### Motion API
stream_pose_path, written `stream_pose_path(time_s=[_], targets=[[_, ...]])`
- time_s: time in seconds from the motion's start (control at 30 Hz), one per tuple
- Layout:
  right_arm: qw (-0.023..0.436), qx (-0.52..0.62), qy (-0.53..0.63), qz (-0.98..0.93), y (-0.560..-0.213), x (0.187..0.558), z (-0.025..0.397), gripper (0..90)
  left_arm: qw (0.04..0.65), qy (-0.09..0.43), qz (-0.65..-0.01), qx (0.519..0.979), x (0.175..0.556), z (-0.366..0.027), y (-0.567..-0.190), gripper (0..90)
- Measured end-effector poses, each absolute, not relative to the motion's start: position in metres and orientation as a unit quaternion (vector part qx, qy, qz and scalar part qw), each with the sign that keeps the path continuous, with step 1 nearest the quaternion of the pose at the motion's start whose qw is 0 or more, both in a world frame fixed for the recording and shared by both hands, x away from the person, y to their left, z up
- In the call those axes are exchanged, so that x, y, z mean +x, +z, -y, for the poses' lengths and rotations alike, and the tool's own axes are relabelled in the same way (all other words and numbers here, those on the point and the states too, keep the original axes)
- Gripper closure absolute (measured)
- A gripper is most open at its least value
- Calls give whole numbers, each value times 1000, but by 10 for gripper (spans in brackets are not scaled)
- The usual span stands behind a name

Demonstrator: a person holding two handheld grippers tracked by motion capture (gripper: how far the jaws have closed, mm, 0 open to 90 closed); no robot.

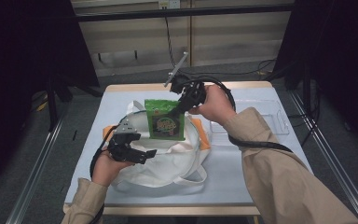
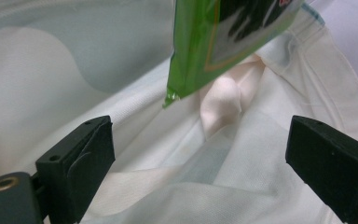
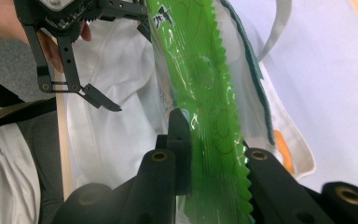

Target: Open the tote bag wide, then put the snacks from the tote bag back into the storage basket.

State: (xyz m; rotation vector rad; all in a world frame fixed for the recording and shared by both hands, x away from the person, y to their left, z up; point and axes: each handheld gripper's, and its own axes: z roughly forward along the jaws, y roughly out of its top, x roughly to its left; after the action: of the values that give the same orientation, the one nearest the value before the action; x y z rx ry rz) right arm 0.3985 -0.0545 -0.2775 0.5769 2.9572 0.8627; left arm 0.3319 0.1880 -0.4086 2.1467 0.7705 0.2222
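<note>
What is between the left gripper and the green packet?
Nothing solid: in the left gripper view, the open left gripper faces the green packet with just the white bag cloth below.

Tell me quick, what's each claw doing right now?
Left gripper: open, empty, over the white tote bag.
Right gripper: closed on the green snack packet.

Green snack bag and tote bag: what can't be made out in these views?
- Green snack bag: print too small in the high view; upper part cut off by the top edge in the left gripper view; seen edge-on in the right gripper view.
- White tote bag: its inside is hidden by its own folds.
- Right tool: its jaw tips are hidden behind the snack bag's seal.
- Clear tray: contents too faint to tell.
</note>
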Motion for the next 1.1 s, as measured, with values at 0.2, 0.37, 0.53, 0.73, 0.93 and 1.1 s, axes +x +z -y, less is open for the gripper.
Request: stream_pose_path(time_s=[0.2,0.37,0.53,0.73,0.93,1.1], targets=[[5,187,267,-945,-278,394,59,801,414,88,-302,854,331,-185,-408,65],[12,183,266,-947,-276,390,61,801,413,93,-296,856,331,-182,-410,59],[11,182,266,-946,-273,391,64,801,410,84,-292,860,331,-181,-410,37],[12,180,261,-948,-274,392,67,801,411,90,-286,861,331,-182,-409,34],[12,178,270,-946,-270,394,70,800,410,84,-290,861,331,-183,-408,34],[16,177,266,-947,-267,394,74,800,410,78,-292,861,331,-183,-411,33]])
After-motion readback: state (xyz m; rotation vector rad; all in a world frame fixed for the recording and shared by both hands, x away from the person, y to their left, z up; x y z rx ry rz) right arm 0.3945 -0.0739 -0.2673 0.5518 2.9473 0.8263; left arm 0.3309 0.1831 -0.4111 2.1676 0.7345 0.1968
